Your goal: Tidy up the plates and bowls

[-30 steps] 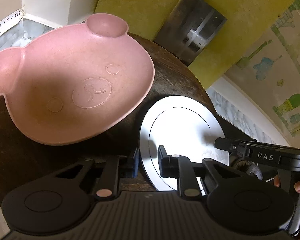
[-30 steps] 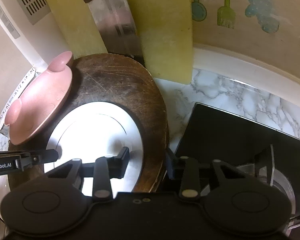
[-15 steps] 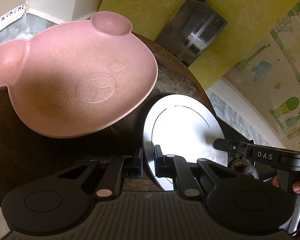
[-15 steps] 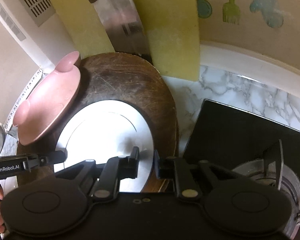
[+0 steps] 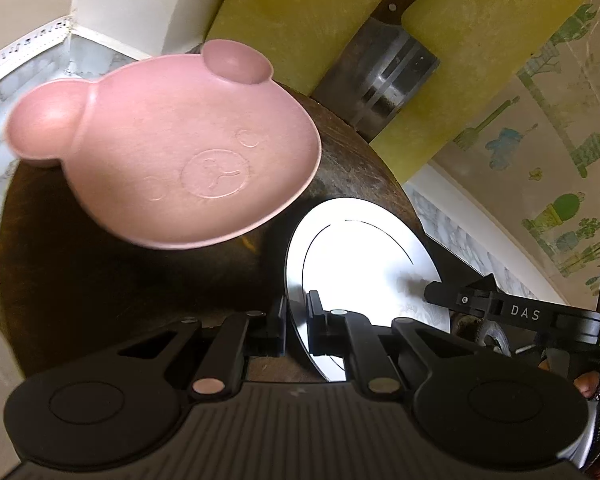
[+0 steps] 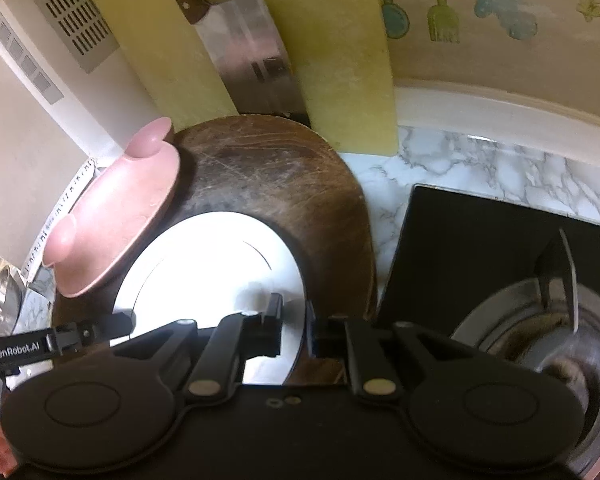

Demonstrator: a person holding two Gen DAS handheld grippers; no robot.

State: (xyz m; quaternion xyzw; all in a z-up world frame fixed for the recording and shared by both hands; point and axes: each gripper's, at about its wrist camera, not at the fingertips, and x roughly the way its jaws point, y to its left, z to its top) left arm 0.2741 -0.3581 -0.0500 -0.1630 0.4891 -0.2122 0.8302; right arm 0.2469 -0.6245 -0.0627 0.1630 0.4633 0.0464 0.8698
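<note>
Left wrist: left tool [image 5: 296, 320] pinches white plate [image 5: 360, 256] rim — right likewise.

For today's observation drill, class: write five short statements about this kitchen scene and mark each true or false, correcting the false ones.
1. Both tongs, left and right, are closed on the rim of the white plate. True.
2. The pink bowl is shaped like a bear's head. True.
3. The white plate lies on the marble counter. False: it is over the round wooden board.
4. The cleaver lies flat on the board. False: it stands against the yellow boards behind.
5. The pink bowl is stacked on the white plate. False: it sits beside it.
</note>
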